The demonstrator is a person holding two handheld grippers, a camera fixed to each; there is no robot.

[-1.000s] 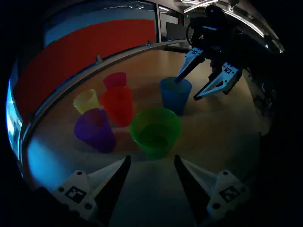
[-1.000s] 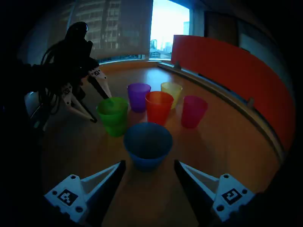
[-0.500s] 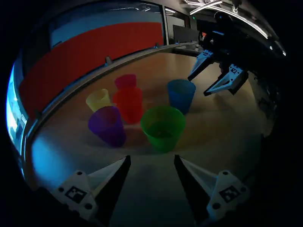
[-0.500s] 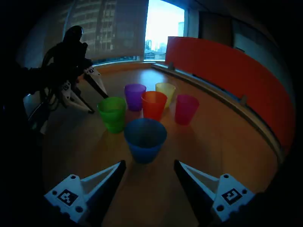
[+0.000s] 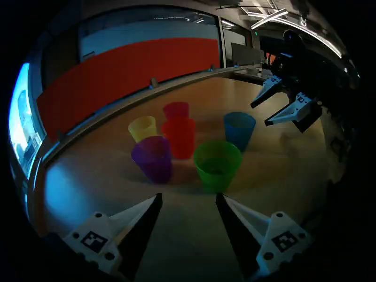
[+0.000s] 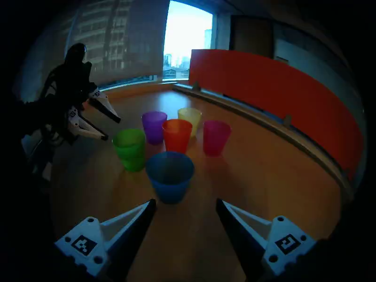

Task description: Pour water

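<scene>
Left gripper view: set back farther from the cup cluster than a second ago, with the cups smaller and nearer frame centre. At bottom of frame, left gripper [image 5: 188,197] with jaws wide apart, holding nothing, touching nothing. Nearest ahead, green cup [image 5: 217,164], apart from the fingertips. At upper right, right gripper [image 5: 259,115] raised clear of the blue cup [image 5: 239,129], no longer at its rim as a second ago; jaws spread, empty. Left of centre, purple cup [image 5: 152,157], orange cup [image 5: 178,136], yellow cup [image 5: 142,128] and pink cup [image 5: 176,109], grouped close together. All six upright on the table [image 5: 282,174].

Right gripper view: likewise withdrawn from the cluster. Blue cup nearest ahead at centre, apart from the parted fingertips at bottom of frame. At left of frame, left gripper now well apart from the green cup, against a second ago, when placed at its rim. Water inside any cup: cannot tell in this light.
</scene>
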